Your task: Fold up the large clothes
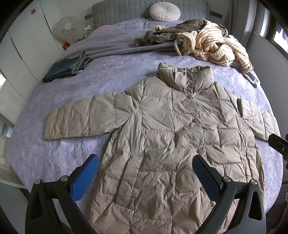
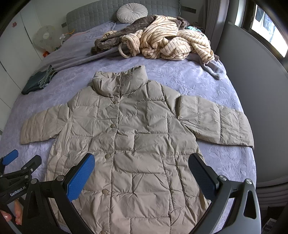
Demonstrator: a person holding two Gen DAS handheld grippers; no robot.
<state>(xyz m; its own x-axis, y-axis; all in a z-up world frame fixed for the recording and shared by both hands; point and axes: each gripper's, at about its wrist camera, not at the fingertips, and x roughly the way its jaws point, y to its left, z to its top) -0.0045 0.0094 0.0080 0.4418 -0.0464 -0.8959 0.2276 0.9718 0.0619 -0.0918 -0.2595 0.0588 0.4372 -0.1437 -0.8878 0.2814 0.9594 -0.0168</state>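
A beige quilted puffer coat (image 1: 162, 126) (image 2: 136, 136) lies flat and face up on the lavender bed, buttoned, collar toward the headboard, both sleeves spread sideways. My left gripper (image 1: 145, 169) hovers open above the coat's lower left part, its blue pads (image 1: 84, 178) wide apart and holding nothing. My right gripper (image 2: 142, 167) hovers open above the coat's lower right half, also holding nothing. In the right wrist view the left gripper (image 2: 12, 162) shows at the lower left edge with a hand under it.
A heap of striped cream and brown fleece robes (image 1: 203, 41) (image 2: 162, 39) lies near the headboard. Folded jeans (image 1: 68, 66) (image 2: 37, 81) rest at the bed's left side. A round white cushion (image 1: 164, 11) leans on the grey headboard. A fan (image 1: 67, 30) stands left; a grey wall (image 2: 261, 90) runs right.
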